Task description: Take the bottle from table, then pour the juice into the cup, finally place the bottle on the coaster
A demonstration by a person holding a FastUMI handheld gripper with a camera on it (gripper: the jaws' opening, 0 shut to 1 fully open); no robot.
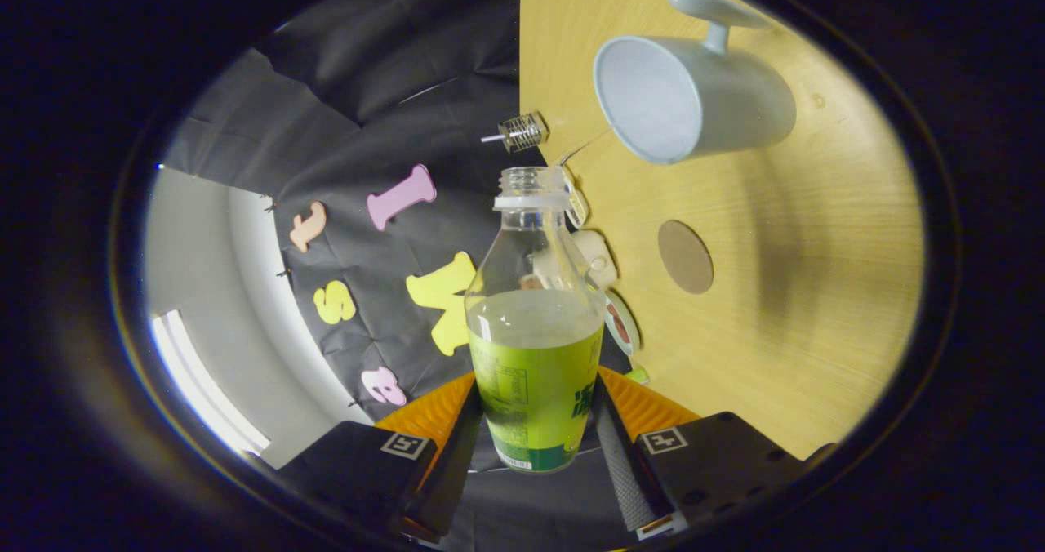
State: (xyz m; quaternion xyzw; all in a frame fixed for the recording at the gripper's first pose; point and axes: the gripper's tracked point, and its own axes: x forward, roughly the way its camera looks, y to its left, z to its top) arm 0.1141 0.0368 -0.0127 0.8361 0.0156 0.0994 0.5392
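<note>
Grip: we had the gripper [535, 421] clamped on the juice bottle [535, 348], one finger pressed on each side of its green label, low in the centre of the frame.
Bottle axis: its long axis ran straight ahead from between the fingers, uncapped neck pointing away from us toward the upper centre.
Roll of the view: the table [816, 291] stood as a vertical yellow plane across the right half, so we judged the gripper rolled well over to one side.
Juice level: cloudy liquid sat just above the label, roughly halfway up the body.
Cup: the pale mug [694, 99] lay in the upper right, open mouth facing us, up and to the right of the bottle's neck and apart from it.
Coaster: the round brown coaster [685, 256] sat right of the bottle's shoulder, between bottle and mug.
Turning point: we reckoned the neck had yet to swing right to reach the mug's rim.
</note>
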